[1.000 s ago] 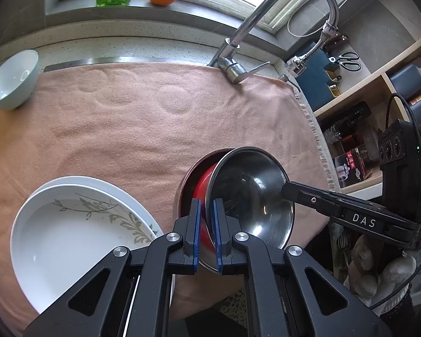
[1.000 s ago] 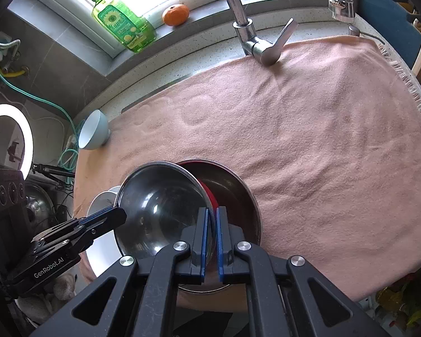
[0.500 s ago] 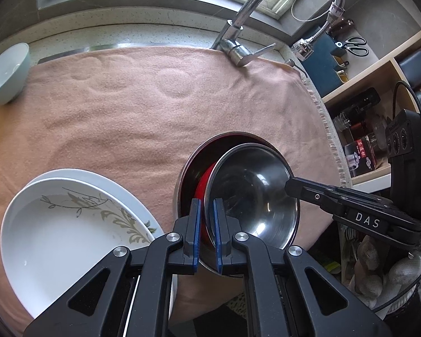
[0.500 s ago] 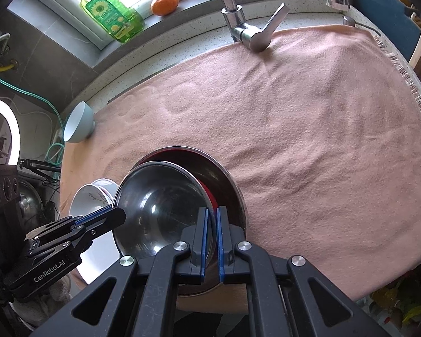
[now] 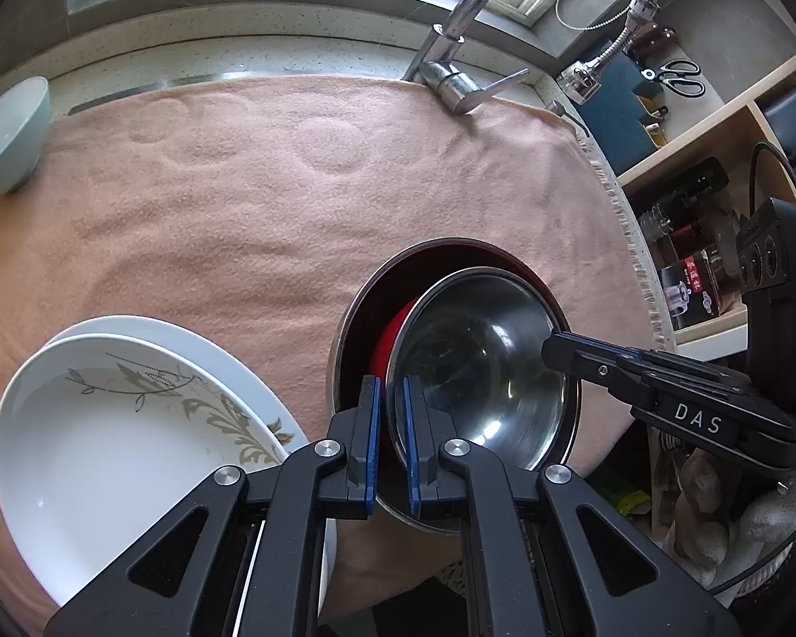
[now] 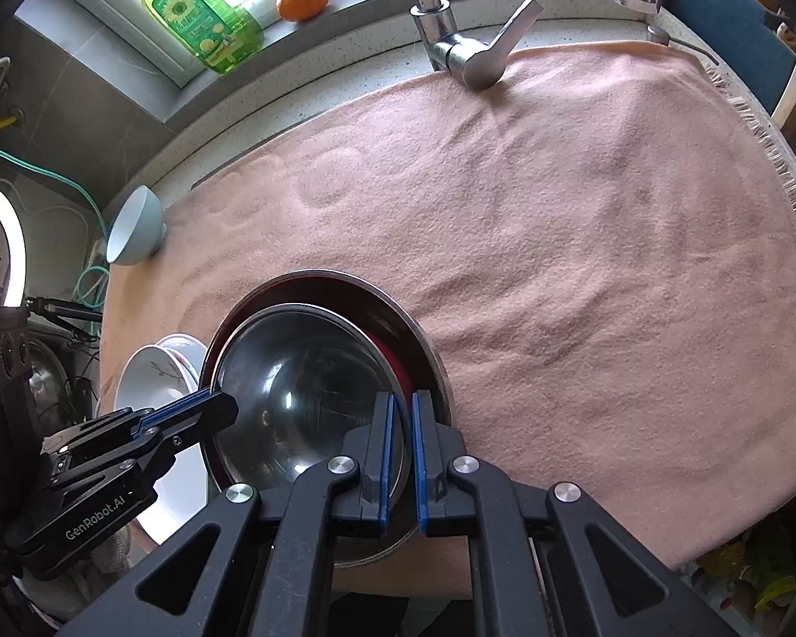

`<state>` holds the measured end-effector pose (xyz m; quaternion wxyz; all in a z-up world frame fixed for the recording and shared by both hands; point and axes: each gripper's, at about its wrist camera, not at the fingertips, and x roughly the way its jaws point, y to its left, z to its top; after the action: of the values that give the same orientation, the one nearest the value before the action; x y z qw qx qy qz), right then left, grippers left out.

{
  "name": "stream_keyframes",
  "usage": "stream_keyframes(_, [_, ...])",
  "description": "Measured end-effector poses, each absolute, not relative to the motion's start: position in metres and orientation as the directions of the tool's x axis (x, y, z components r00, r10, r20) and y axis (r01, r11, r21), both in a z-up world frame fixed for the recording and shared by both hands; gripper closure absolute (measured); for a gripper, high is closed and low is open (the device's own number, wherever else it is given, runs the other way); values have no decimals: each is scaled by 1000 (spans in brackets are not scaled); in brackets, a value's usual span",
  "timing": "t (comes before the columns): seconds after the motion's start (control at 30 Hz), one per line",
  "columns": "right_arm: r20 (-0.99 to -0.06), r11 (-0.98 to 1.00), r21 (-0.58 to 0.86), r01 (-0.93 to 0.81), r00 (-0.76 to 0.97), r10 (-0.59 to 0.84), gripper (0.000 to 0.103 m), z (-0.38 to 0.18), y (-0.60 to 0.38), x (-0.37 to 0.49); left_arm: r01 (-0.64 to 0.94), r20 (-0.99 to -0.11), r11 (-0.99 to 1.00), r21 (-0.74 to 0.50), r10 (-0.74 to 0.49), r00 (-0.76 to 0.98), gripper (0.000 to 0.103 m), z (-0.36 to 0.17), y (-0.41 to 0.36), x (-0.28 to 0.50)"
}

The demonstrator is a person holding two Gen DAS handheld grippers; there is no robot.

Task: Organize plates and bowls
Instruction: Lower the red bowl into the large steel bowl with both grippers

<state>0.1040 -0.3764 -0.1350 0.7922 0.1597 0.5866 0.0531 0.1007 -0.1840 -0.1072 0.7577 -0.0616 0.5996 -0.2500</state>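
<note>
Lowered since earlier frame, steel bowl [image 5: 483, 366] now nests over red bowl [image 5: 390, 342] inside larger steel bowl [image 5: 355, 318] on pink towel [image 5: 292, 186]. Left gripper [image 5: 392, 440] and right gripper [image 6: 400, 451] pinch opposite rims, jaws narrow. Likely light, rigid, slippery; thin rim best hold.

- The left gripper [image 5: 391, 387] is pointed steeply downward, its blue-padded jaws closed onto a thin rim.
- The right gripper [image 6: 402, 403] is angled downward likewise, its jaws clamped on the opposite rim.
</note>
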Motion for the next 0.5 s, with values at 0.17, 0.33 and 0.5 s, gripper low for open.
stream_keyframes(0.17, [-916, 946, 307, 101, 301, 266, 95, -137, -375, 105, 301, -879, 869, -393, -451, 155, 96, -108, -184, 101])
stream_keyframes(0.33, [-917, 948, 302, 99, 300, 261, 95, -139, -375, 106, 299, -879, 868, -396, -453, 150, 96, -109, -183, 102])
stream_keyframes(0.5, [-921, 952, 292, 94, 296, 254, 95, -140, -374, 108, 299, -879, 868, -397, -453, 149, 96, -110, -183, 102])
